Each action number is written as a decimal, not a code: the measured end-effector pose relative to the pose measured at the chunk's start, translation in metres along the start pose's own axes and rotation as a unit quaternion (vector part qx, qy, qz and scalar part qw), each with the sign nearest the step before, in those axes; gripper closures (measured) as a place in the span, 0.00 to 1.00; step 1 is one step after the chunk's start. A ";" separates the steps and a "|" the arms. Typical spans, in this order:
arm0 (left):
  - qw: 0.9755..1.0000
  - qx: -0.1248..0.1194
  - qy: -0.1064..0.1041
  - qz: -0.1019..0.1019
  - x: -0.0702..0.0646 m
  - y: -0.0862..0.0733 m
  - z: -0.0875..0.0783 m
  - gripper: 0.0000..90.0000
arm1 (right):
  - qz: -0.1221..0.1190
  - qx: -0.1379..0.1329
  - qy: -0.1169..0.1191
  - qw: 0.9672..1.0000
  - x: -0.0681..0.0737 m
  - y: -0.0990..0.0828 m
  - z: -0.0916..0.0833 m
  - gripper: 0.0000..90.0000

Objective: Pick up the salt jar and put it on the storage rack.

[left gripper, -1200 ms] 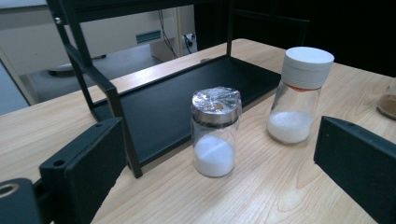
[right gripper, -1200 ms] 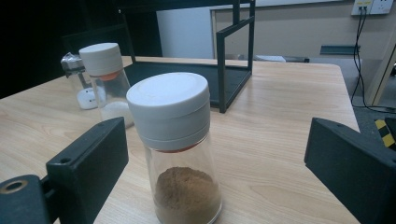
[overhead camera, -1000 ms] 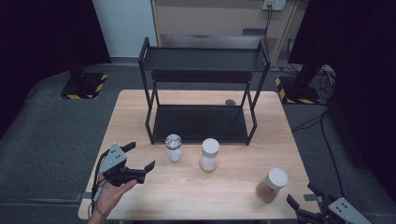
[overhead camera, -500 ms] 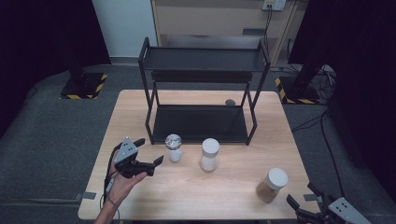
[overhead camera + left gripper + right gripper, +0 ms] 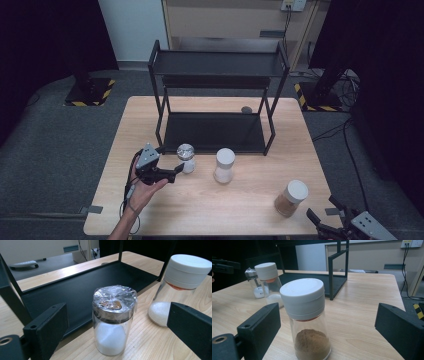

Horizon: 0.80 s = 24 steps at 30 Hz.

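Observation:
A small glass jar of white powder with a plastic-wrapped metal cap (image 5: 186,158) (image 5: 113,322) stands in front of the black rack (image 5: 215,75). My left gripper (image 5: 171,160) (image 5: 117,317) is open just left of it, a jaw on either side of the jar with gaps showing. A taller white-lidded jar of white grains (image 5: 224,165) (image 5: 180,287) stands to its right. My right gripper (image 5: 324,210) (image 5: 327,322) hangs open at the table's front right, facing a white-lidded jar of brown powder (image 5: 291,198) (image 5: 308,320) without touching it.
The two-level black rack has its lower shelf (image 5: 82,287) right behind the small jar. A small dark round object (image 5: 246,109) lies on the wooden table (image 5: 200,210) behind the rack. Dark floor surrounds the table.
My left gripper has moved right and slightly down, closing in on the small capped jar until the jar sits between its jaws. The right gripper and all three jars have kept still.

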State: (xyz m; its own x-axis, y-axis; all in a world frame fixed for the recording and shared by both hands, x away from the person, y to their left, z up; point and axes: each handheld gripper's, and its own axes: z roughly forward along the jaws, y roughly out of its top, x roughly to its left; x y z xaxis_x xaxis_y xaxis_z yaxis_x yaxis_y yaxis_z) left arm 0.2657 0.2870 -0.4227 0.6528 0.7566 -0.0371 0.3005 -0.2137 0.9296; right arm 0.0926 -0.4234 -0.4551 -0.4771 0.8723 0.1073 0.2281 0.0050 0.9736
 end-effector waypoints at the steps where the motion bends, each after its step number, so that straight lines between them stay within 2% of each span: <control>1: 1.000 0.002 0.000 0.000 0.000 0.000 0.002 0.03 | 0.000 0.000 0.000 1.000 0.000 0.000 0.000 0.08; 22: 1.000 0.010 -0.007 -0.005 0.006 0.002 0.039 0.08 | 0.000 0.000 0.000 1.000 0.000 0.000 0.000 0.08; 24: 1.000 0.011 -0.007 0.000 0.006 0.002 0.042 0.10 | 0.000 0.000 0.000 1.000 0.000 0.000 0.000 0.08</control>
State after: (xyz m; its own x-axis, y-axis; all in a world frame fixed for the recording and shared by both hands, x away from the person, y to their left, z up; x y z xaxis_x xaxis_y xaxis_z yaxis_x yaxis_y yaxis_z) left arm 0.2992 0.2649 -0.4361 0.6620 0.7482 -0.0432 0.3168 -0.2271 0.9209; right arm 0.0926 -0.4239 -0.4554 -0.4769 0.8724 0.1074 0.2282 0.0048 0.9736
